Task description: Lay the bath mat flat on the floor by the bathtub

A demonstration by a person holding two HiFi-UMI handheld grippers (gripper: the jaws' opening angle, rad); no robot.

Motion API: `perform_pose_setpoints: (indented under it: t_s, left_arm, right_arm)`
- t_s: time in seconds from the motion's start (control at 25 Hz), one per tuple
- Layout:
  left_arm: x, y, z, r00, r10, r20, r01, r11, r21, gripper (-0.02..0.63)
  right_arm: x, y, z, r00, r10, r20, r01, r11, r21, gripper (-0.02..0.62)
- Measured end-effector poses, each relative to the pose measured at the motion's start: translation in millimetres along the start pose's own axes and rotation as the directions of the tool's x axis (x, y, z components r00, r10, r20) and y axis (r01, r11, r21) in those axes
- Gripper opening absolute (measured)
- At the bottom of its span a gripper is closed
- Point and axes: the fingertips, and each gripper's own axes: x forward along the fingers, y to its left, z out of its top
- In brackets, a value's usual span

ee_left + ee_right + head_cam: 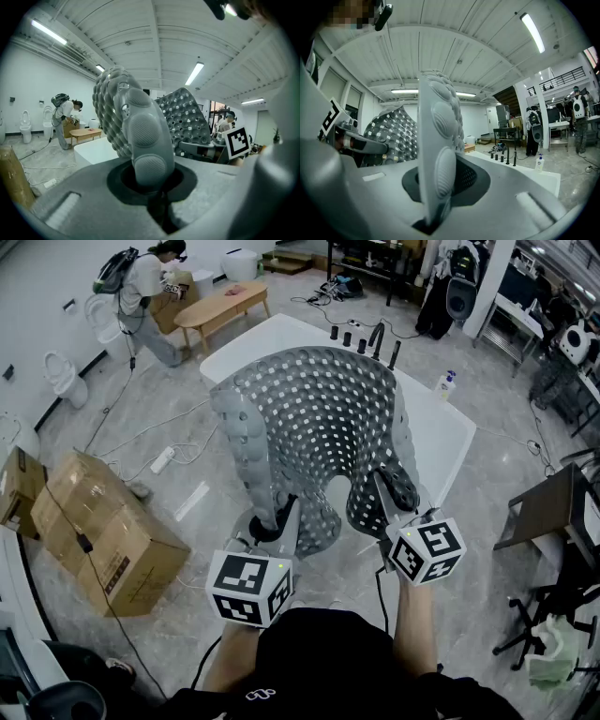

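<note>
The grey bath mat (319, 418), rubbery and full of round holes, hangs curled in the air in front of me, over the near side of the white bathtub (442, 442). My left gripper (279, 521) is shut on the mat's lower left edge, and the folded mat (140, 122) rises straight out of its jaws (157, 206). My right gripper (394, 495) is shut on the lower right edge, where the mat (438, 140) stands edge-on between its jaws (433, 220). The middle of the mat bulges away from me and hides part of the tub.
Black taps (366, 338) and a soap bottle (446, 383) stand on the tub rim. Cardboard boxes (103, 540) lie on the floor at left with cables and a power strip (161, 460). A person (141, 292) bends by a wooden table (220, 306). A dark chair (553, 512) is at right.
</note>
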Motion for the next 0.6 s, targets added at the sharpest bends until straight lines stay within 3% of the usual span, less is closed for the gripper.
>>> perform_pose_setpoints:
  t_s: [0.6]
  left_arm:
    - [-11, -49, -20, 0.999, -0.036, -0.039, 0.036, 0.999, 0.003, 0.035]
  right_arm:
    - [-60, -8, -17, 1.000, 0.002, 0.004, -0.002, 1.000, 0.029, 0.026]
